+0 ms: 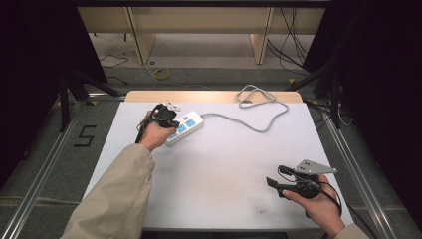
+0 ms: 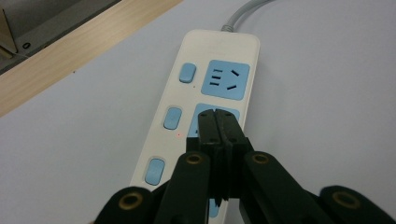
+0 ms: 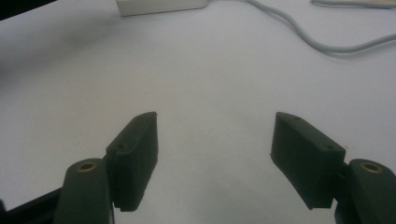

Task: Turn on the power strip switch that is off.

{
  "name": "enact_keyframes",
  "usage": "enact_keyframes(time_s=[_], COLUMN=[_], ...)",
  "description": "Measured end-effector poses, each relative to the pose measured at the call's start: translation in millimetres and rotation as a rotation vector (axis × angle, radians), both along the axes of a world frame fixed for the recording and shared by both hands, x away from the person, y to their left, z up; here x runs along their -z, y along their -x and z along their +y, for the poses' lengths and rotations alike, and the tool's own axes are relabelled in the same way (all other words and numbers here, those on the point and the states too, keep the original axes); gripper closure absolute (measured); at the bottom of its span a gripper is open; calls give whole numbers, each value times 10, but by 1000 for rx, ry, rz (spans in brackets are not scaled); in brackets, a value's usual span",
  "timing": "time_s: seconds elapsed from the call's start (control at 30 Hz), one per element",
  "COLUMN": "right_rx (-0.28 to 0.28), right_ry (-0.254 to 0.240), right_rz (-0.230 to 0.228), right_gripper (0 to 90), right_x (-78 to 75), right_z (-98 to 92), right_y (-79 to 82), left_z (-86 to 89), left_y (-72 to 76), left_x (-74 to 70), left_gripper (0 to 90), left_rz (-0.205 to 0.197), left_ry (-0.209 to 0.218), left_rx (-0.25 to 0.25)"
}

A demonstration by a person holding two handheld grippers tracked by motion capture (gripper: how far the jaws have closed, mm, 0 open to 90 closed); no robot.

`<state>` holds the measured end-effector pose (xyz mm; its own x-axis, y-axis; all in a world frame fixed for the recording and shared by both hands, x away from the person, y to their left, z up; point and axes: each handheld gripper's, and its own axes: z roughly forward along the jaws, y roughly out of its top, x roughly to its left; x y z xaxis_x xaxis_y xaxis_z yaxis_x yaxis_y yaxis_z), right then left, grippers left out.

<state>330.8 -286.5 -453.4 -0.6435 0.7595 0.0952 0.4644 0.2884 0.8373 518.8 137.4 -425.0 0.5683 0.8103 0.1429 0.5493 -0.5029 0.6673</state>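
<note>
A white power strip [image 1: 186, 127] with blue sockets and blue switches lies at the back left of the white table. My left gripper [image 1: 165, 117] sits over its near end. In the left gripper view the strip [image 2: 187, 107] runs up the middle, and my left gripper [image 2: 217, 114] has its two jaws pressed together, empty, with the tips over the middle blue socket [image 2: 201, 113]. My right gripper [image 1: 271, 183] rests low at the front right of the table, jaws wide apart. In the right gripper view my right gripper [image 3: 215, 128] has bare table between its jaws.
The strip's grey cable [image 1: 256, 112] loops across the back right of the table and appears as a cable [image 3: 322, 39] far ahead in the right gripper view. A wooden strip [image 1: 214, 96] borders the table's far edge. Dark stands and cables lie on the floor beyond.
</note>
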Motion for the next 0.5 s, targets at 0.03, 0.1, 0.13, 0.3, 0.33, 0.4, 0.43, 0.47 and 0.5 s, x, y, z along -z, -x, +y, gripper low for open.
enact_keyframes(time_s=[0.03,0.1,0.13,0.3,0.33,0.4,0.43,0.47,0.5], right_rx=[0,0,0,-1,1,-1,-1,-2,-2], right_ry=[0,0,0,0,-1,-1,0,-1,-2], right_rz=[0,0,1,4,5,4,3,3,3], right_gripper=[323,323,323,323,323,322,322,322,322], right_x=[0,1,2,6,6,7,8,8,8], right_z=[0,-1,-2,-6,-6,-6,-5,-4,-4], right_y=[0,-1,-1,-3,-2,-1,-1,-2,-2], left_z=[-1,-7,-13,-34,-37,-52,-58,-70,-79], left_y=[-12,-41,-56,-120,-131,-149,-161,-169,-178], left_x=[-4,-17,-23,-39,-44,-56,-61,-66,-71], left_gripper=[897,898,897,897,897,897,897,897,897], left_rz=[0,-1,-4,-2,-3,0,-5,-3,-3], left_ry=[-4,-8,-5,-12,-19,-19,-20,-15,-14], left_rx=[1,4,3,7,8,8,10,5,8])
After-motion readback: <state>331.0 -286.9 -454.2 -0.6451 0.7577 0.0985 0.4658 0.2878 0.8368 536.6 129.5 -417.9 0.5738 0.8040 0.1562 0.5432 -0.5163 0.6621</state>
